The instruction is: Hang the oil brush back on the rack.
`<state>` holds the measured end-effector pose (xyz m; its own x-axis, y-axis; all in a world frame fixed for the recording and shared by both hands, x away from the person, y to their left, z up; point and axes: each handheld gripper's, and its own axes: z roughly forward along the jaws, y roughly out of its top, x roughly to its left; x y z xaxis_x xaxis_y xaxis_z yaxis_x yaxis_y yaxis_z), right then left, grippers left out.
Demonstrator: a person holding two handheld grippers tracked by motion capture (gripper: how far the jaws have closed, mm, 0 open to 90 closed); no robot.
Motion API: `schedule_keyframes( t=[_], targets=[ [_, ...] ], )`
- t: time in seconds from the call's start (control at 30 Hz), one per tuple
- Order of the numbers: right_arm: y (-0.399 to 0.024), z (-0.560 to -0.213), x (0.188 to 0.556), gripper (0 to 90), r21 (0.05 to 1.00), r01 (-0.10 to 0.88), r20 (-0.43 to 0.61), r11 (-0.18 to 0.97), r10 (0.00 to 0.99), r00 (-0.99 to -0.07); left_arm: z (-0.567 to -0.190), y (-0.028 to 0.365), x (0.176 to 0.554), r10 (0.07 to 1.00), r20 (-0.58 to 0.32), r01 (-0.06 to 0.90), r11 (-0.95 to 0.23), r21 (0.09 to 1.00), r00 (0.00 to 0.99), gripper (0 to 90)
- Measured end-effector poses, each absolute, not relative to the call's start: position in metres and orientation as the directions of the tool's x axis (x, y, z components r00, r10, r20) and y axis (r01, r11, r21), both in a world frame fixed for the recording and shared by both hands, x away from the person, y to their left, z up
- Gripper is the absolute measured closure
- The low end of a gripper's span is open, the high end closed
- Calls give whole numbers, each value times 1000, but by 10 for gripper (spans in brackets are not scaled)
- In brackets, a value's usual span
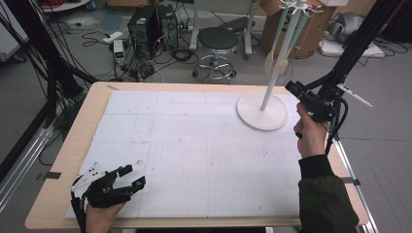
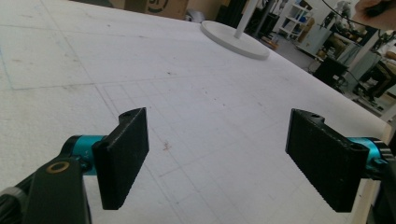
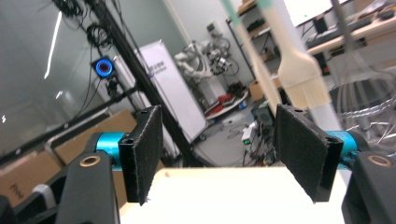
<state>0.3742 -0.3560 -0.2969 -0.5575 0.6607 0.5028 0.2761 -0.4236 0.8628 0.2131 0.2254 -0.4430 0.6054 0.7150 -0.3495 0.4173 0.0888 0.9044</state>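
Left tongs rested low on the desk, jaws wide and empty. Right tongs were raised near the utensil stand, jaws apart, empty; cluttered workshop beyond.

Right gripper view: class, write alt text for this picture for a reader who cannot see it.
The right gripper has its two black jaws standing open with nothing between them, above a pale table edge. Just beyond the right-hand jaw hangs a cream brush on a pale green handle, with a wire whisk beside it. A cluttered workshop lies behind.
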Motion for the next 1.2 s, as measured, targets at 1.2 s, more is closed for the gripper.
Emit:
schedule_keyframes(
  t=[1.2],
  targets=[
    [-332, -348, 340, 276, 872, 417, 473, -258, 662, -581, -437, 216, 217, 737, -303, 388, 61, 920, 604, 177]
  ],
)
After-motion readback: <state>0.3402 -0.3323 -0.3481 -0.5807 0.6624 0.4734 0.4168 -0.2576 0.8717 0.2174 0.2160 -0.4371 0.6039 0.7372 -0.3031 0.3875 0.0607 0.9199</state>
